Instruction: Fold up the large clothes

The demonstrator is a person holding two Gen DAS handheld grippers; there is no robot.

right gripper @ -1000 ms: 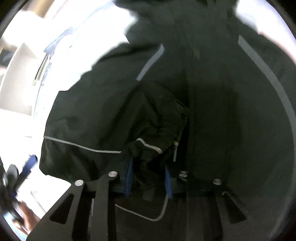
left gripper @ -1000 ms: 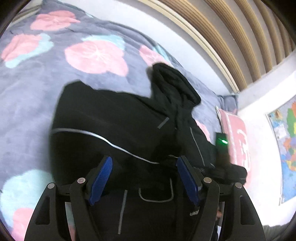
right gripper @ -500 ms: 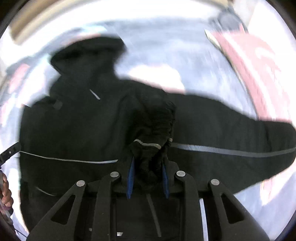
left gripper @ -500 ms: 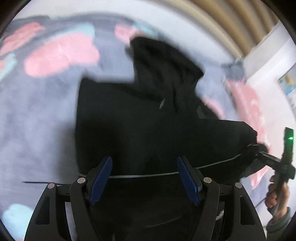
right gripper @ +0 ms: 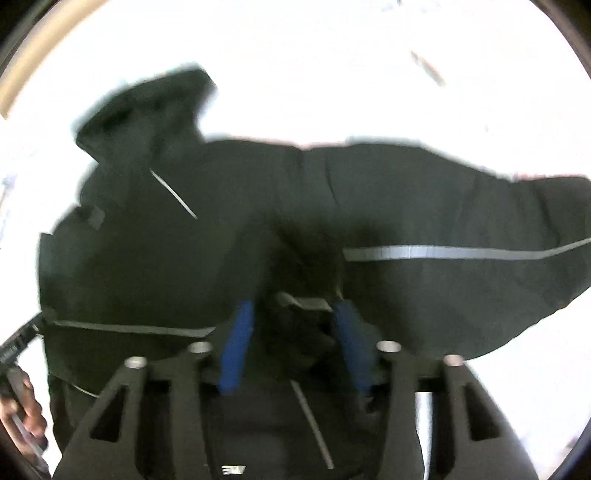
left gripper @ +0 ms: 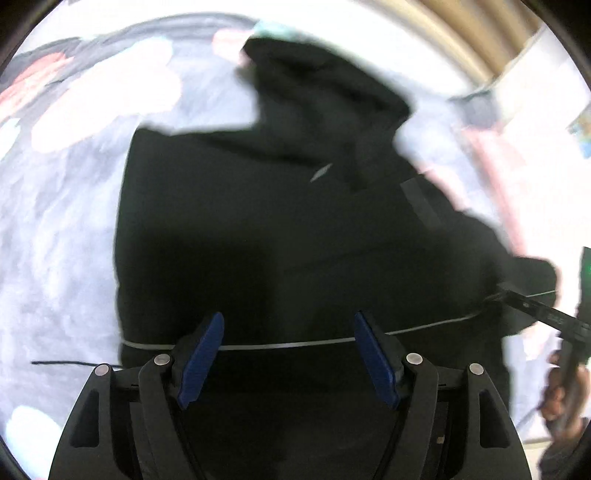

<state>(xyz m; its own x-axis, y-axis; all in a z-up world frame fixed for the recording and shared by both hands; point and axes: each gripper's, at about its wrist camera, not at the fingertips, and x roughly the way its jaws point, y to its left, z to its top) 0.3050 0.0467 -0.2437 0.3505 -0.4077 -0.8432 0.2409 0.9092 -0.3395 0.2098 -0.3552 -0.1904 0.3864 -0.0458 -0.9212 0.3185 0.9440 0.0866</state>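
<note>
A large black hooded jacket [left gripper: 258, 229] with thin grey reflective stripes lies spread on the bed, hood at the far end. My left gripper [left gripper: 288, 350] is open and empty, just above the jacket's lower body. My right gripper [right gripper: 293, 339] has its blue pads partly apart with a bunched fold of the jacket [right gripper: 369, 206] between them; its grip looks loosened. One sleeve [right gripper: 498, 236] stretches out to the right in the right wrist view. The right gripper also shows at the right edge of the left wrist view [left gripper: 535, 314].
The bed has a grey blanket [left gripper: 62, 229] with pink and teal flower shapes. A pink pillow [left gripper: 498, 166] lies at the right, by a white wall. A wooden slatted headboard [left gripper: 461, 33] is at the far end. The right wrist view is overexposed around the jacket.
The right gripper pulled the jacket part out to the right and its pads have widened around the cloth. The sleeve now lies spread out. The left gripper stayed open and shifted over the jacket.
</note>
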